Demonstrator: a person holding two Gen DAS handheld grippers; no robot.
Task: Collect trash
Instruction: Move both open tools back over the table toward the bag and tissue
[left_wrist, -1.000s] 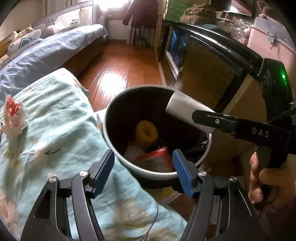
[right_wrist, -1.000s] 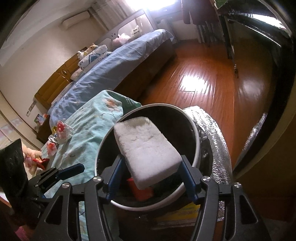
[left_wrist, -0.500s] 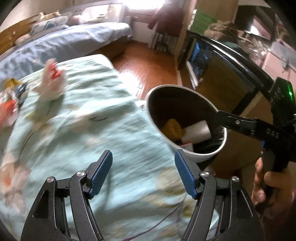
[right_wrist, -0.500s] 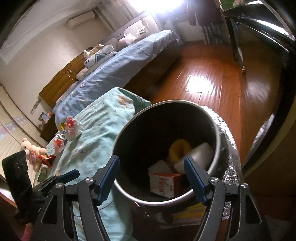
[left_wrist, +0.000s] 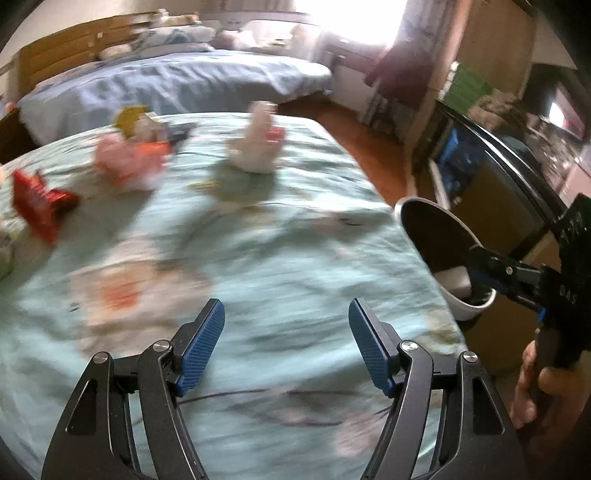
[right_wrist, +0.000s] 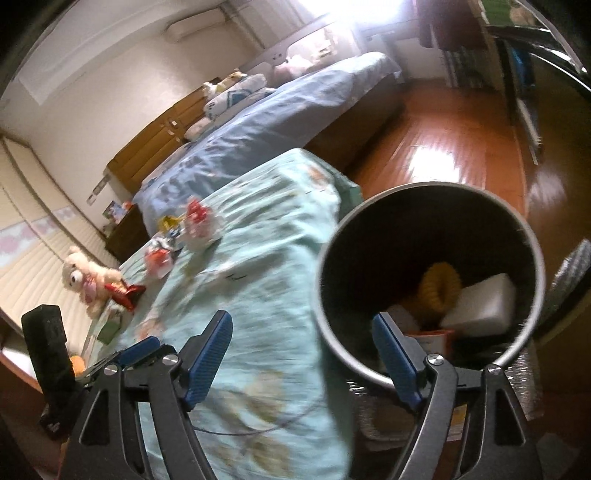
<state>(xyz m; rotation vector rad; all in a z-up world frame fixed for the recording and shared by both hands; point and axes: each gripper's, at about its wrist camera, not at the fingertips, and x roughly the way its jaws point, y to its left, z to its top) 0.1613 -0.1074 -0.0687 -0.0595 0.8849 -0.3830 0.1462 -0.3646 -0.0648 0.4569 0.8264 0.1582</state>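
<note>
My left gripper (left_wrist: 286, 312) hangs open and empty over the pale green flowered cover (left_wrist: 295, 258). Blurred wrappers lie further along the cover: a white and red one (left_wrist: 258, 147), a pink and orange one (left_wrist: 129, 162) and a red one (left_wrist: 37, 206). At the cover's right edge stands the round bin (left_wrist: 406, 205), with my right gripper (left_wrist: 476, 269) over it. In the right wrist view my right gripper (right_wrist: 303, 321) has its jaws opening, nothing between them. The bin (right_wrist: 532, 236) holds a white foam block (right_wrist: 484, 302), a yellow ring (right_wrist: 439, 288) and a red and white carton (right_wrist: 428, 336).
A blue bed (right_wrist: 277, 122) lies beyond the cover, with wood floor (right_wrist: 443, 147) beside it. A plush bear (right_wrist: 85, 273) sits at the cover's far end. A dark cabinet (left_wrist: 498, 192) stands right of the bin. A person's hand (left_wrist: 535, 384) holds the right gripper's handle.
The foam block left my right gripper and dropped into the bin; its jaws widened. My left gripper swung from above the bin to over the cover, bringing the wrappers into view.
</note>
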